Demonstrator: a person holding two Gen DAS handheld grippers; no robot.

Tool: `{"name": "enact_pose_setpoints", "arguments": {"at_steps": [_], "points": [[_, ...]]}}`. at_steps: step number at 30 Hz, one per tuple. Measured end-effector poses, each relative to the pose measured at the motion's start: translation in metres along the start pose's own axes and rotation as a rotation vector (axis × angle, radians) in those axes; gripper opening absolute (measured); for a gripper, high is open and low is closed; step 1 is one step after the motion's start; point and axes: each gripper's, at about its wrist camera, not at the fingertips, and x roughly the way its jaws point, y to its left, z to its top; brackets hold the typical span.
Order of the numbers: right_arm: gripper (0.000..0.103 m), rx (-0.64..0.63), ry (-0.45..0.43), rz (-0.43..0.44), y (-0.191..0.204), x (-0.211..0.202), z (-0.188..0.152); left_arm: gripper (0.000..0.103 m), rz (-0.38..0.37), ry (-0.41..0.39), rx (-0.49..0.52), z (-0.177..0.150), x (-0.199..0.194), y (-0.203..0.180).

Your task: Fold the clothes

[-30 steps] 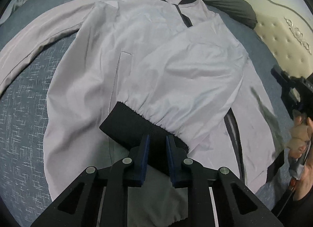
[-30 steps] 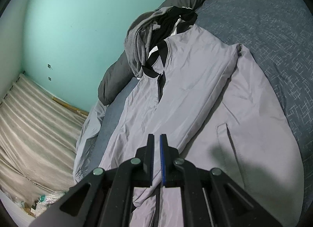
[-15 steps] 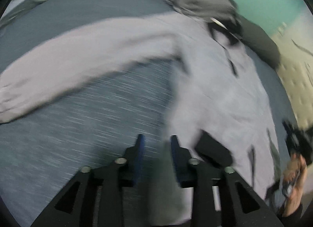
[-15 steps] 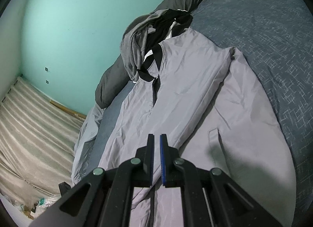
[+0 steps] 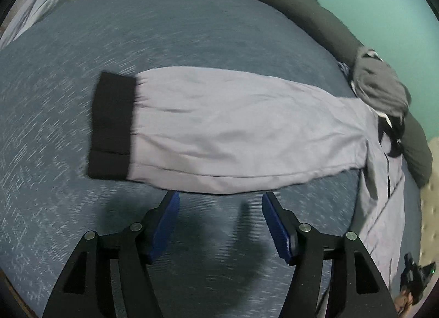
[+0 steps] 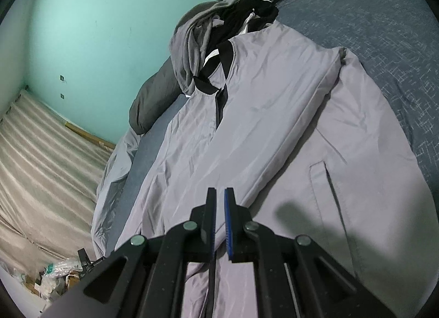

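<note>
While the left gripper [image 5: 221, 208] was opening, empty, above the sleeve [image 5: 233, 131], the right gripper [image 6: 220, 202] pinched the jacket [image 6: 274, 115].

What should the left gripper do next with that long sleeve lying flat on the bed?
Probably reach forward and take the black cuff. The left gripper has empty jaws, still opening, just short of the grey sleeve, which lies stretched out sideways on the blue bedspread, not folded over the jacket.

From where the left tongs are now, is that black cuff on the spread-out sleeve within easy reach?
Probably yes. The left tongs are opening with nothing between them, over bare bedspread. The black cuff lies flat just ahead to their left, uncovered, nothing in the way.
</note>
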Motion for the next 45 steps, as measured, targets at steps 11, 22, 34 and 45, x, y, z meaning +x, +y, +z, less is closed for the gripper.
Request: {"name": "enact_pose_setpoints", "arguments": {"at_steps": [11, 22, 34, 45], "points": [[0.006, -0.007, -0.003, -0.005, 0.001, 0.000, 0.001, 0.067, -0.013, -0.086, -0.210, 0.015, -0.008, 0.052], [0.006, -0.003, 0.005, -0.013, -0.002, 0.002, 0.000, 0.063, 0.015, -0.128, -0.211, 0.027, -0.002, 0.050], [0.006, 0.007, 0.004, -0.005, -0.005, 0.001, 0.001, 0.024, -0.045, -0.255, -0.066, 0.058, -0.062, 0.003], [0.006, 0.037, 0.005, 0.015, -0.011, -0.001, 0.008, 0.020, -0.182, -0.349, 0.233, 0.100, -0.141, -0.170]]}}
